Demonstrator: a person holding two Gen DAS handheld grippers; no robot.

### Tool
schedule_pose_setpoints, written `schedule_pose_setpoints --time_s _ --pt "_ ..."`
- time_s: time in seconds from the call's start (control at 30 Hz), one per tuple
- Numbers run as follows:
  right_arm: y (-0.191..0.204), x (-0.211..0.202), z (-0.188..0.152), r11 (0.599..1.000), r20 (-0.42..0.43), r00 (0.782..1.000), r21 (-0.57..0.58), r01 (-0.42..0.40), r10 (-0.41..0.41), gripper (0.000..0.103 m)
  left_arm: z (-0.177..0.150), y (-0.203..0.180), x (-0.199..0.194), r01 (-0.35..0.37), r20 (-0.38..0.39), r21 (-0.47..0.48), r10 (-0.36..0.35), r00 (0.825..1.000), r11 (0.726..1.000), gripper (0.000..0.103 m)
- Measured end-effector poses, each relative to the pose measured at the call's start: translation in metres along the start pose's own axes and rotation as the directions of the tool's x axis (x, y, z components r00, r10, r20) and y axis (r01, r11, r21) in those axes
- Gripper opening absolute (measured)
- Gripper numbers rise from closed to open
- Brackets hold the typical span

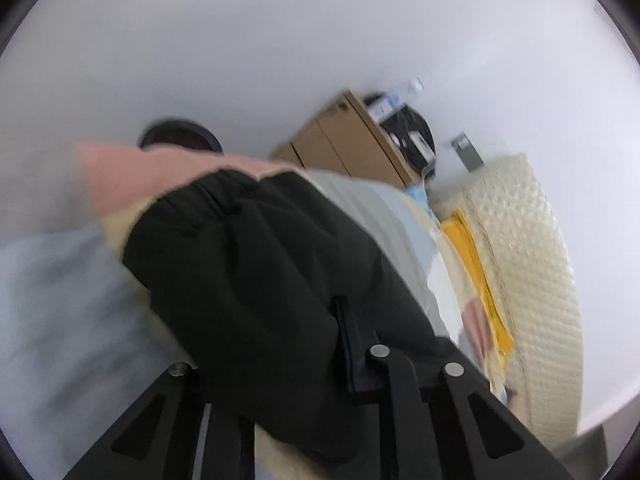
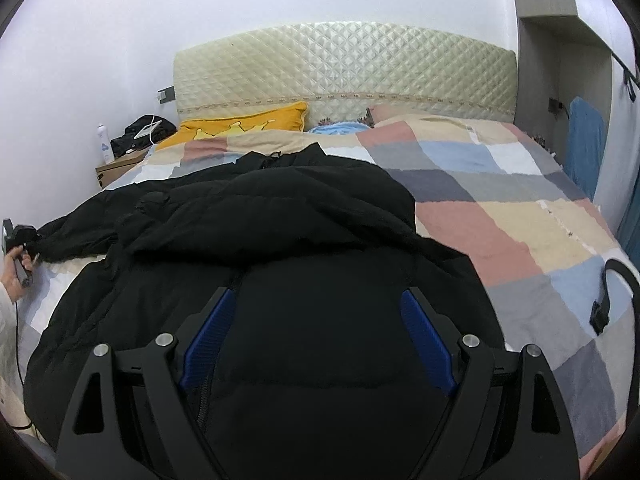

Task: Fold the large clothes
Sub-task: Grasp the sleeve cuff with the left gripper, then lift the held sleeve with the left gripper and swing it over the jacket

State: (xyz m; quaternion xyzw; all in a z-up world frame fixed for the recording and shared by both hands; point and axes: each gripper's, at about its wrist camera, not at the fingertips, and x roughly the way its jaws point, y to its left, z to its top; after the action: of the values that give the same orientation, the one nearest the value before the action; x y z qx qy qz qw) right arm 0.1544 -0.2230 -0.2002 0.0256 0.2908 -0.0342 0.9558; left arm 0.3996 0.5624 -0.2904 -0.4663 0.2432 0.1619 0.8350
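A large black puffy jacket (image 2: 280,220) lies spread across the bed, collar toward the headboard. My right gripper (image 2: 318,296) hovers over its lower body, blue pads (image 2: 208,328) wide apart and open, with only jacket surface below them. One sleeve stretches out to the far left, where my left gripper (image 2: 20,236), held by a hand, pinches its end. In the left wrist view that black sleeve (image 1: 248,248) drapes over my left gripper (image 1: 316,324); one dark finger (image 1: 346,332) presses against the fabric and the other is hidden under it.
The bed carries a patchwork cover (image 2: 500,208), a yellow pillow (image 2: 248,124) and a quilted headboard (image 2: 344,64). A nightstand (image 2: 120,164) with a bottle and a black bag stands at the left. A black strap (image 2: 612,288) lies near the bed's right edge.
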Motion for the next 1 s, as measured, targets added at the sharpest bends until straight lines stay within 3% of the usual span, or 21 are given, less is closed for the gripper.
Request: schedule_pose_setpoints --time_s 0.3,0.53,0.67,0.83,0.9,1.0 --pt "-0.008 -0.017 0.010 0.998 0.029 0.998 -0.025 -0.054 0.055 0.085 0.007 -0.075 -0.060 -0.092 0.114 0.175 0.073 0.991 0.980 0.009" --pt "-0.011 -0.029 0.005 0.995 0.030 0.996 -0.062 -0.083 0.085 0.085 0.001 -0.143 -0.121 -0.101 0.180 0.259 0.055 0.982 0.960 0.009" --pt "-0.017 -0.034 0.002 0.992 0.034 0.993 -0.056 -0.111 0.113 0.085 -0.009 -0.190 -0.157 -0.090 0.203 0.343 0.020 0.979 0.935 0.009" --pt "-0.020 -0.037 -0.003 0.985 0.022 0.986 -0.060 -0.164 0.165 0.085 -0.039 -0.245 -0.191 -0.136 0.248 0.478 0.015 0.969 0.868 0.009" --pt "-0.020 -0.038 -0.006 0.984 0.023 0.986 -0.077 -0.160 0.162 0.085 -0.049 -0.260 -0.201 -0.141 0.259 0.498 0.009 0.966 0.856 0.009" --pt "-0.025 -0.046 -0.009 0.983 0.044 0.985 -0.087 -0.163 0.167 0.087 -0.061 -0.282 -0.221 -0.119 0.266 0.497 -0.020 0.964 0.860 0.009"
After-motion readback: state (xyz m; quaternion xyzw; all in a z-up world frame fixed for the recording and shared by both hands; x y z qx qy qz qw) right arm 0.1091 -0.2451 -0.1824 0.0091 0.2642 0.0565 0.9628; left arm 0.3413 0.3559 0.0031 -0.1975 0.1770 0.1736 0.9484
